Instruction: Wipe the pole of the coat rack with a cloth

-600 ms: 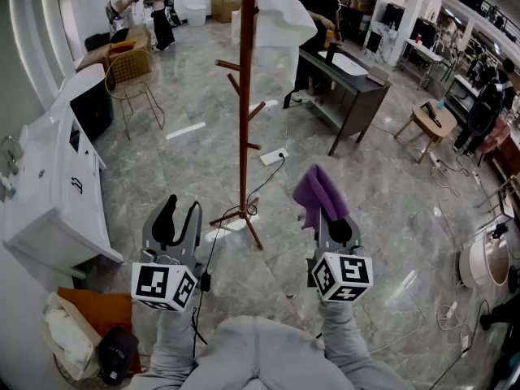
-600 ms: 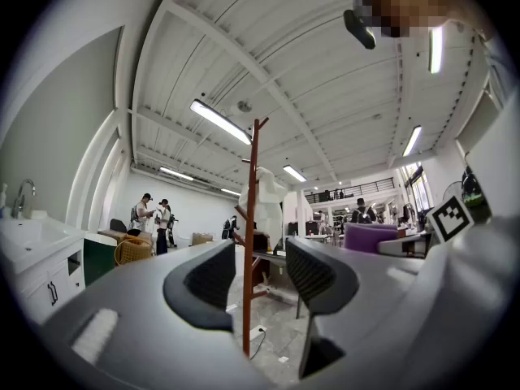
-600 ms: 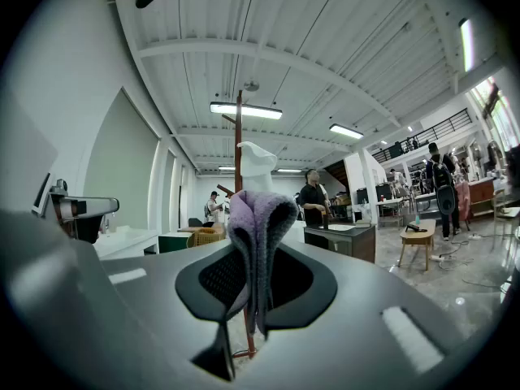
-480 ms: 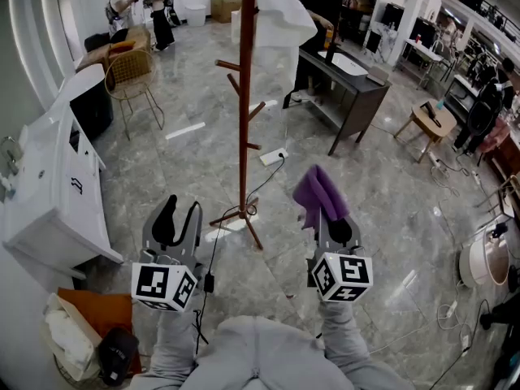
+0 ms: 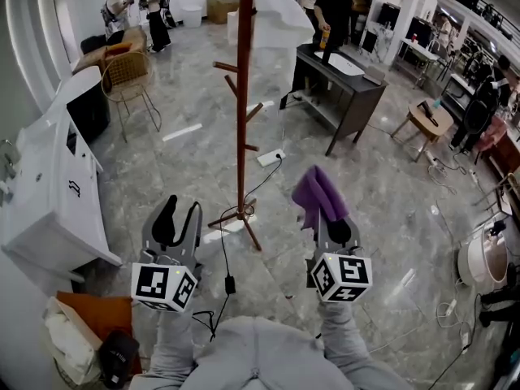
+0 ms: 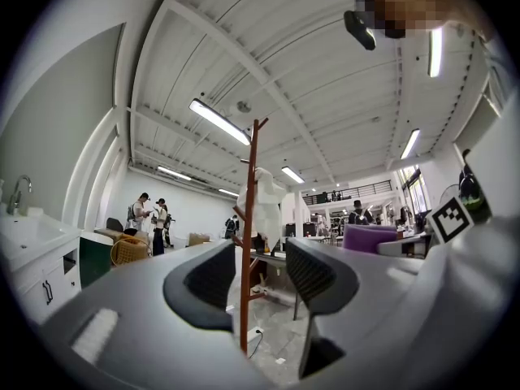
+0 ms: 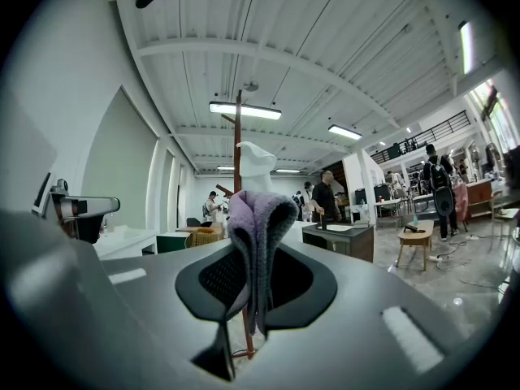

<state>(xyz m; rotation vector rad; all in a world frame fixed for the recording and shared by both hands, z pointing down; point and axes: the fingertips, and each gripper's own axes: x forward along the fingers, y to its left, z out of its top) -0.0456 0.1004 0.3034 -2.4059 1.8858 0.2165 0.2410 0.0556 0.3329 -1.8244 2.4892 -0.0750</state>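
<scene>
The coat rack's reddish-brown wooden pole [image 5: 244, 88] rises from splayed feet on the marble floor, with short pegs along it and a white garment [image 5: 286, 6] hung near its top. My right gripper [image 5: 325, 211] is shut on a purple cloth [image 5: 318, 193], held right of the pole and apart from it. In the right gripper view the cloth [image 7: 258, 234] stands folded between the jaws, the pole [image 7: 238, 136] behind it. My left gripper [image 5: 177, 218] is open and empty, left of the rack's feet. The left gripper view shows the pole [image 6: 249, 242] through the gap.
A white cabinet [image 5: 49, 193] runs along the left. A dark desk [image 5: 345, 84] stands behind the rack with a person at it. A black cable [image 5: 223, 258] trails across the floor by the rack's feet. A wicker chair [image 5: 130, 75] and a small round table [image 5: 431, 120] stand farther off.
The head view has shifted slightly, so the rack and room sit a little differently in frame. The cable on the floor lies more to the right. Both grippers keep their places.
</scene>
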